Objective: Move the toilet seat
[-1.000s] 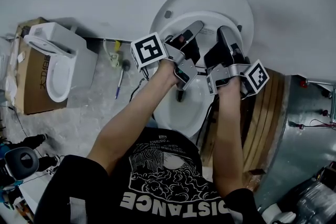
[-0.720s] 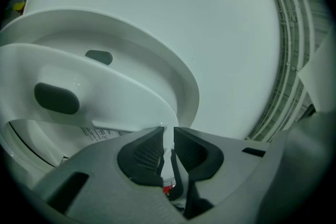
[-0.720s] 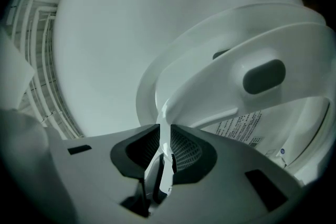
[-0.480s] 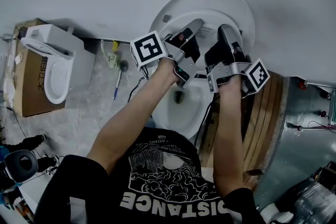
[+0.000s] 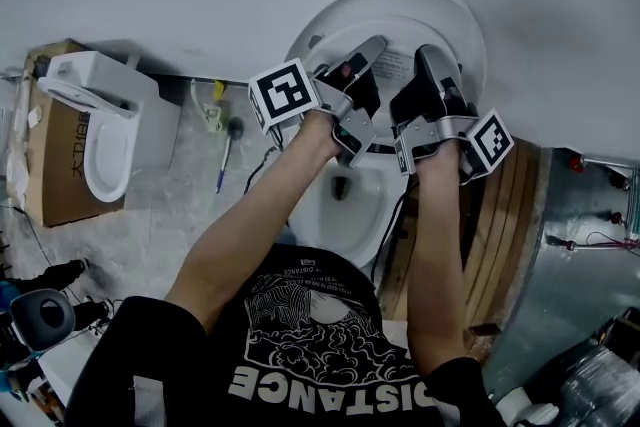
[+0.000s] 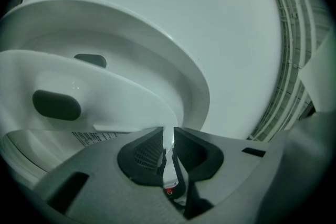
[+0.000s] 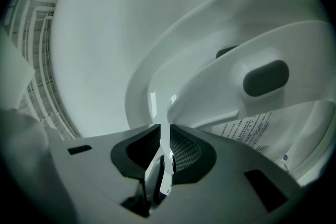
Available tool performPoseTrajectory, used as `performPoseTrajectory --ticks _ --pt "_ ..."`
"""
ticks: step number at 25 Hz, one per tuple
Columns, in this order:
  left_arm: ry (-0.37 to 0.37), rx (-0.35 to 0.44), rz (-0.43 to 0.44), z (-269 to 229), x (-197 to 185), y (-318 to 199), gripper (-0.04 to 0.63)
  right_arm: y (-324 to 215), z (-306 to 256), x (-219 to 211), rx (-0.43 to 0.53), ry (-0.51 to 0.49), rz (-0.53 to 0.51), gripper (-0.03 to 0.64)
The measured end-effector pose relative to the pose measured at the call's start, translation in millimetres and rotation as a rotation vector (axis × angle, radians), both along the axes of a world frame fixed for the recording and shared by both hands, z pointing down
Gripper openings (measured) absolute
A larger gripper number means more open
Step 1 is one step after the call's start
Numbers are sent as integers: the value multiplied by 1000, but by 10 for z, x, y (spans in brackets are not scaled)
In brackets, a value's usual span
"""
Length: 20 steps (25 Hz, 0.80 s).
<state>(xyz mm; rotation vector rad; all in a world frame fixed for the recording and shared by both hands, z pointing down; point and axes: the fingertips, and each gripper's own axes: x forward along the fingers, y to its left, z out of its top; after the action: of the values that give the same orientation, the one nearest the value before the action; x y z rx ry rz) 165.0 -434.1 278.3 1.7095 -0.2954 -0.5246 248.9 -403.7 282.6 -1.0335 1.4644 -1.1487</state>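
The white toilet seat (image 5: 330,27) stands raised with the lid (image 5: 440,5) behind it, above the bowl (image 5: 345,210). My left gripper (image 5: 372,50) is shut on the seat's left part. In the left gripper view the pads pinch the thin white seat edge (image 6: 168,136) between them. My right gripper (image 5: 428,57) grips the seat's right part. Its jaws are closing, and their pads press the seat rim (image 7: 164,136). The seat (image 7: 226,86) shows dark rubber bumpers (image 7: 266,77) on its underside, and the lid (image 6: 157,29) lies beyond it.
A second white toilet (image 5: 100,115) rests on a cardboard box (image 5: 50,185) at the left. Small tools (image 5: 228,155) lie on the floor by the wall. Round wooden boards (image 5: 505,215) and a metal drum (image 5: 580,255) stand close on the right.
Both grippers keep their hold on the seat. The seat and lid sit slightly lower in the head view; otherwise little differs.
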Motion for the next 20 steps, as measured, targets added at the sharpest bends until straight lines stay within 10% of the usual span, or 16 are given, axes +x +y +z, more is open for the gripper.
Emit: performPoseTrajectory --ticks 20 --pt "-66 3 5 96 59 -275 61 -236 81 51 -56 82 -10 57"
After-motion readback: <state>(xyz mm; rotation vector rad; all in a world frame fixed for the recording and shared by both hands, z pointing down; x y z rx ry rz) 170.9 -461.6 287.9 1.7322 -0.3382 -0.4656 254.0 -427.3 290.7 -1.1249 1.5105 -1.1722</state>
